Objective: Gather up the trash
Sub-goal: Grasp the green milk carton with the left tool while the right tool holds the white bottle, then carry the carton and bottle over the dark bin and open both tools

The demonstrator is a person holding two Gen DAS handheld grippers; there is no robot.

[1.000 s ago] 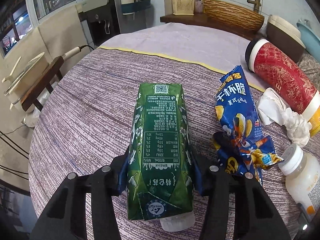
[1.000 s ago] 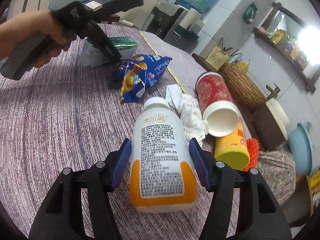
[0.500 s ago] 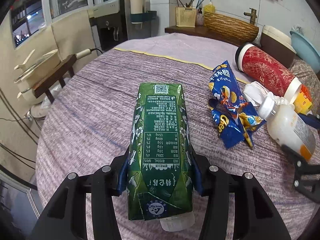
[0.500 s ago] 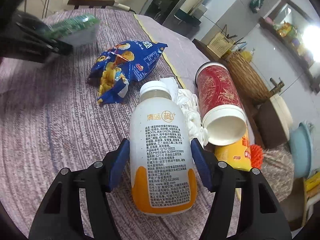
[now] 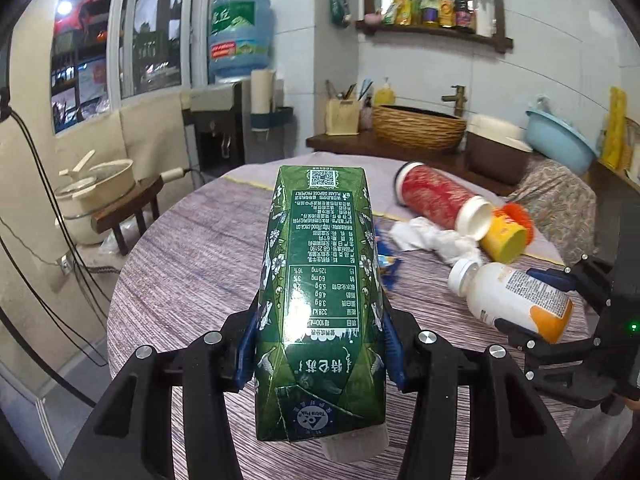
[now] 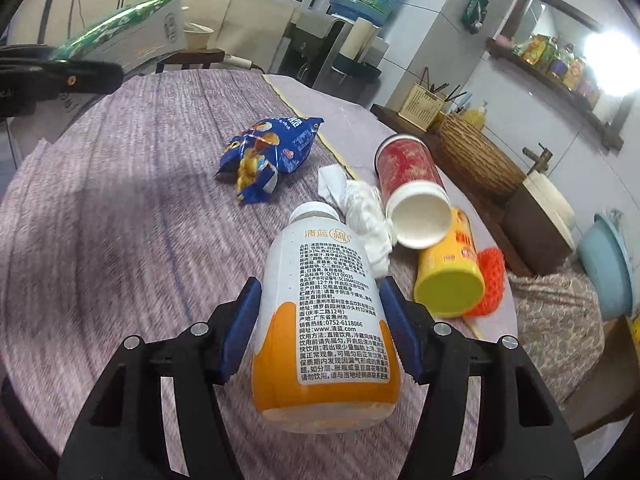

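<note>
My left gripper point(image 5: 320, 344) is shut on a green milk carton point(image 5: 320, 300) and holds it above the round table point(image 5: 188, 264). My right gripper point(image 6: 320, 320) is shut on a white and orange drink bottle point(image 6: 324, 320), lifted off the table. That bottle also shows in the left wrist view point(image 5: 508, 296), and the carton shows in the right wrist view point(image 6: 120, 20). On the table lie a blue snack bag point(image 6: 268, 152), a crumpled white tissue point(image 6: 360, 208), a red can point(image 6: 408, 176) and a yellow can point(image 6: 452, 276).
An orange net point(image 6: 488, 280) lies by the yellow can. A wicker basket point(image 5: 416, 128), a brown box point(image 5: 496, 156) and a blue basin point(image 5: 560, 140) stand behind the table. A pot on a stool point(image 5: 96, 192) and a water dispenser point(image 5: 224, 128) are at the left.
Both grippers have risen from the table with their loads. The carton and the bottle are higher and the views now tilt up toward the room.
</note>
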